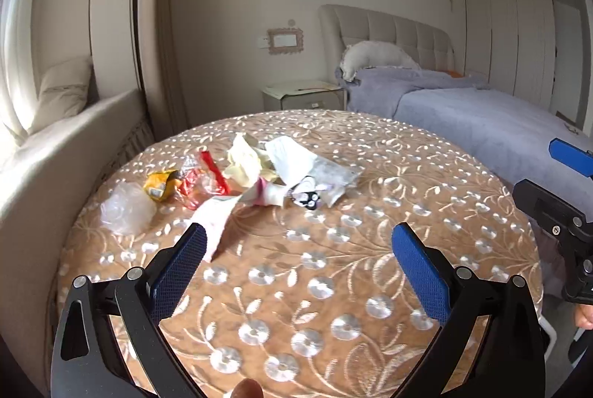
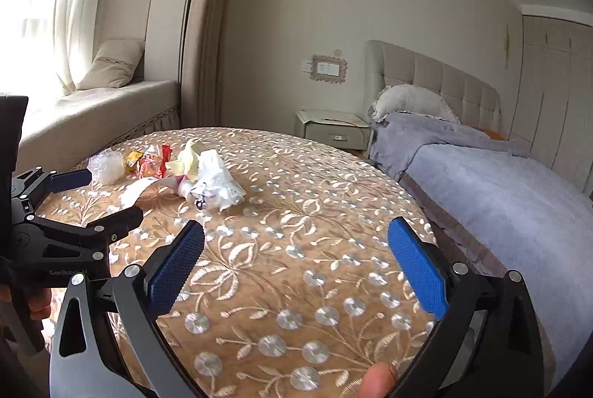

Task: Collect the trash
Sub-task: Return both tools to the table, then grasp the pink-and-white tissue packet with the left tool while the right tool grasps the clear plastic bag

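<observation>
On the round tabletop (image 1: 333, 286), covered in a tan embroidered cloth, the trash lies in a loose row toward the far left edge. Leftmost is a crumpled clear plastic bag (image 1: 126, 209), then a yellow wrapper (image 1: 161, 186) touching a red-and-clear wrapper (image 1: 205, 181). A long white paper strip (image 1: 218, 223) runs from the pile toward the near edge. Next come cream crumpled paper (image 1: 244, 160) and a white tissue packet (image 1: 311, 171), overlapping. The left gripper (image 1: 298, 249) hovers above the tabletop's middle, released, blue pads wide apart and empty. The right gripper (image 2: 296, 249) hangs likewise spread and empty, over the right half. Beyond the right edge stands a bed (image 2: 500, 197) with a lavender cover.
</observation>
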